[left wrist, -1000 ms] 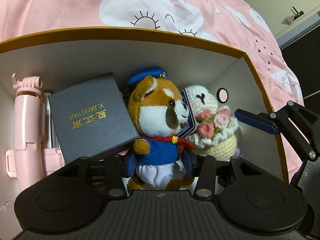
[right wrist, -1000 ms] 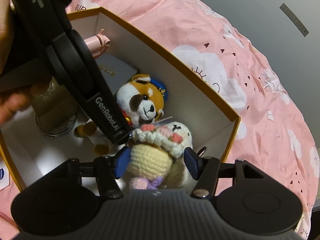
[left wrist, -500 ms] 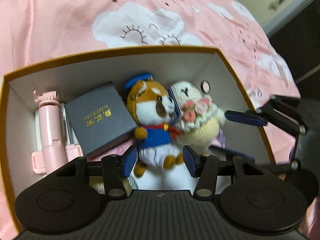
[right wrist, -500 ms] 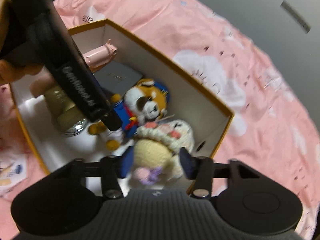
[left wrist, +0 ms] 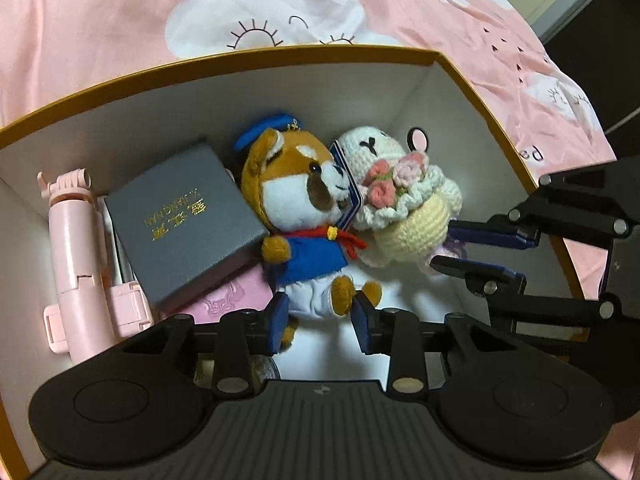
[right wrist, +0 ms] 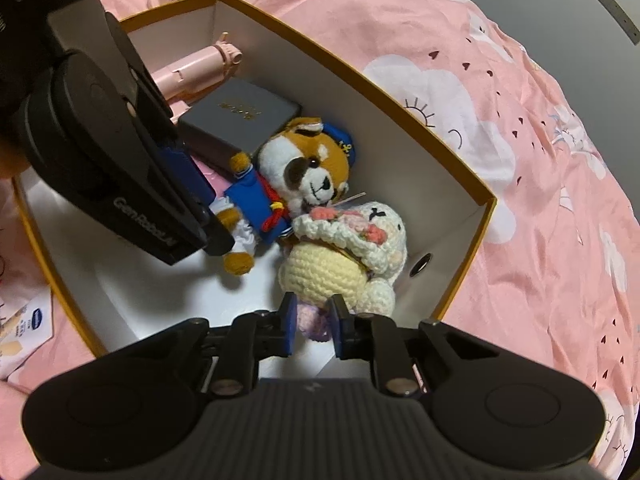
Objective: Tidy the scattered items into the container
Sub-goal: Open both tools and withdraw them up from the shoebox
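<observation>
An orange-rimmed white box (left wrist: 280,54) (right wrist: 360,76) holds the items. A plush animal in a blue sailor suit (left wrist: 296,188) (right wrist: 308,160) lies on its back inside. A crochet bunny with pink flowers (left wrist: 404,200) (right wrist: 332,264) leans against it. My left gripper (left wrist: 322,320) (right wrist: 212,232) is closing, with the plush's legs between its blue pads and no clear squeeze. My right gripper (right wrist: 314,318) (left wrist: 445,244) is closing too. Only the bunny's purple tuft sits between its pads, and a gap still shows.
A pink selfie stick (left wrist: 72,248) lies along the box's left wall. Beside it a grey case (left wrist: 180,220) rests on a pink box (left wrist: 236,296). The box stands on a pink cloud-print sheet (left wrist: 120,20). A paper packet (right wrist: 20,320) lies outside the box.
Both grippers have drawn back from the box floor and their fingers have narrowed. The right fingers, earlier on either side of the bunny's body, now flank only its purple tuft. Both toys stay lying in the box.
</observation>
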Motion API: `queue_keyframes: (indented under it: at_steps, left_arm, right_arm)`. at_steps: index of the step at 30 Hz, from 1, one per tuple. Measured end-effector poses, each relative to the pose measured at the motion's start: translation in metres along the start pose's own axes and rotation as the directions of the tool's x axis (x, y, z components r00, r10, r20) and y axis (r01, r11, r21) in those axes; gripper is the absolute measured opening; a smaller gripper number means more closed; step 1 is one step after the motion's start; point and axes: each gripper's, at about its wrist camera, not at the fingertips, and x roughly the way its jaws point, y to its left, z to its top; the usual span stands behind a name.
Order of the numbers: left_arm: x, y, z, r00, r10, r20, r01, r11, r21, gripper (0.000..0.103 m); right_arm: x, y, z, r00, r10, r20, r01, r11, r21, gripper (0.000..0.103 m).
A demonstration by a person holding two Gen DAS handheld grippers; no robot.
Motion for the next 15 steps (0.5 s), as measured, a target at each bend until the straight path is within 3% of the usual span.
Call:
queue_keyframes:
  at_steps: [7,9,13,15]
  left_arm:
    - [-0.004,-0.003,-0.006,1.0,0.005,0.02,-0.005,1.0,-0.01,0.039]
    - [-0.012,-0.004,-0.009,0.999,0.011,0.038,-0.01,1.0,-0.004,0.039]
    - [-0.035,-0.009,-0.017,0.995,0.018,0.101,-0.019,1.0,0.004,0.053]
    - [-0.05,-0.015,-0.024,0.988,0.038,0.152,-0.043,0.999,0.027,0.053]
  right_arm:
    - [-0.003,-0.001,-0.002,1.0,0.004,0.023,-0.004,1.0,0.028,0.02]
    - [-0.012,-0.002,-0.008,0.999,0.014,0.04,-0.017,0.998,0.066,0.04]
    - [-0.033,-0.005,-0.01,0.995,0.015,0.095,-0.027,0.992,0.122,0.063]
    - [-0.044,-0.004,-0.012,0.992,0.018,0.124,-0.036,0.99,0.139,0.074]
